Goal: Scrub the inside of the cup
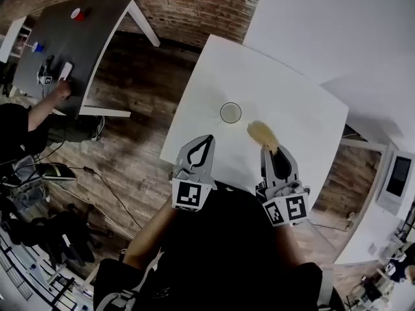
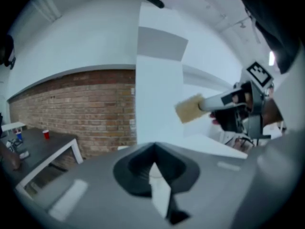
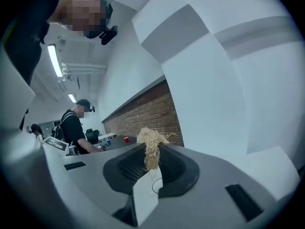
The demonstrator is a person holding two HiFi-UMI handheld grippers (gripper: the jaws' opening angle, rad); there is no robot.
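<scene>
**Item 1, cup** (image 1: 230, 113). We list it standing upright on the white table (image 1: 298, 109), mouth up, clear of both grippers and touched by neither.

**Item 2, scrubber** (image 1: 262, 133). A tan tuft of coarse fibre. In the head view it sits just beside the cup, on the near right, and not inside it.

**Item 3, right gripper** (image 1: 272, 151). Its jaws are closed on the lower end of the scrubber (image 3: 151, 140), and the frayed head sticks out past the tips (image 3: 152, 152).

**Item 4, left gripper** (image 1: 207, 138). We find the jaws brought together with nothing between them (image 2: 153, 147). It is held near the cup on the near left, apart from it.

**Progress.** We judge that scrubbing has not begun. The tool is in hand and close to the cup, but the fibre has not entered the mouth and nothing steadies the cup. Left to do, as we read it: hold the cup, lower the scrubber in, and work it around the inner wall and bottom.

**Not determined.**
- The cup shows small and from above, so we cannot tell its material, or whether the inside is soiled or wet.
- The left gripper view does not show the cup.
- The right gripper view shows a faint ring between the jaws; we cannot say whether it is the cup.
- The person's dark torso covers the table's near edge in the head view.
</scene>
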